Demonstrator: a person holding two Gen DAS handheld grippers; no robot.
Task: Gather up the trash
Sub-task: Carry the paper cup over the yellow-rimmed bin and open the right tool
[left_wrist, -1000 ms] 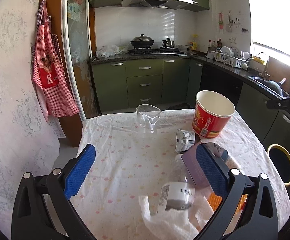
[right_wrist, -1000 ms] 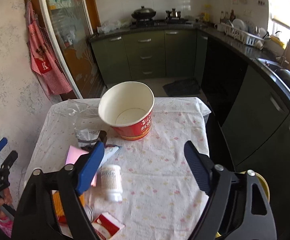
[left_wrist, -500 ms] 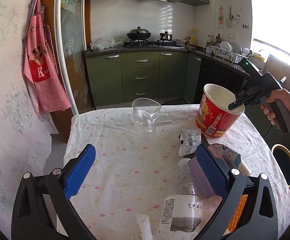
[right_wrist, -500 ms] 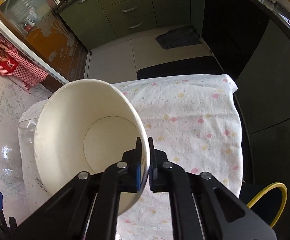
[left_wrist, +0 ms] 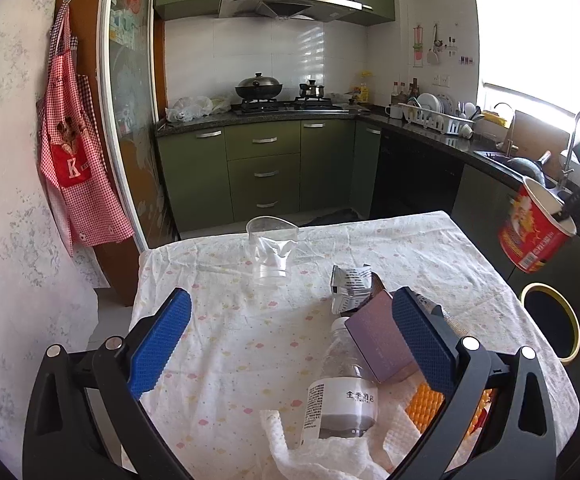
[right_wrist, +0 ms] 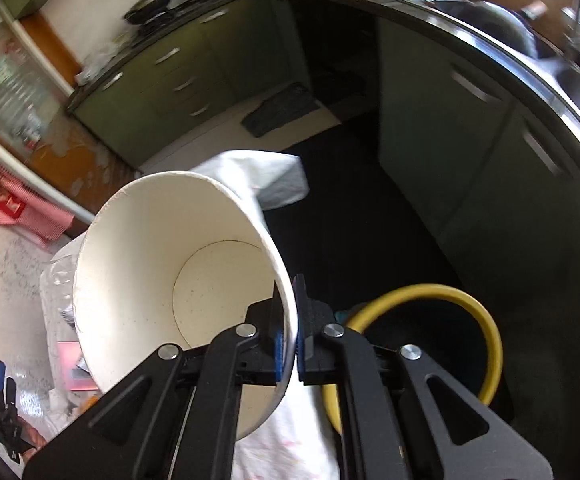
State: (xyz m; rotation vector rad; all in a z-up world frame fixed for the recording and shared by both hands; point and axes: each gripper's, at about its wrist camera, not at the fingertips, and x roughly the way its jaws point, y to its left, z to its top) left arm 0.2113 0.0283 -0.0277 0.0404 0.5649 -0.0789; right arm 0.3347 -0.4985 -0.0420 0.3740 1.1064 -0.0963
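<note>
My right gripper (right_wrist: pixel 288 326) is shut on the rim of a red paper bowl (right_wrist: pixel 162 280), white inside, which hangs tilted in the air past the table's right edge. Below and to its right stands a black bin with a yellow rim (right_wrist: pixel 486 320). In the left wrist view the same bowl (left_wrist: pixel 534 228) hangs above that bin (left_wrist: pixel 570 320). My left gripper (left_wrist: pixel 290 336) is open over the table (left_wrist: pixel 218 344), near a clear plastic bottle (left_wrist: pixel 344 384), a purple box (left_wrist: pixel 378 336), a silver wrapper (left_wrist: pixel 348 284), white tissue (left_wrist: pixel 318 452) and a clear plastic cup (left_wrist: pixel 272 250).
An orange packet (left_wrist: pixel 424 402) lies under my left gripper's right finger. Green kitchen cabinets (left_wrist: pixel 266 168) stand behind the table, a dark counter with a sink (left_wrist: pixel 526 160) runs along the right, and a red apron (left_wrist: pixel 74 152) hangs on the left wall.
My right gripper shut on the bowl's rim, lifted it off the table and carried it right, out over the yellow-rimmed bin. The left gripper has stayed open over the table.
</note>
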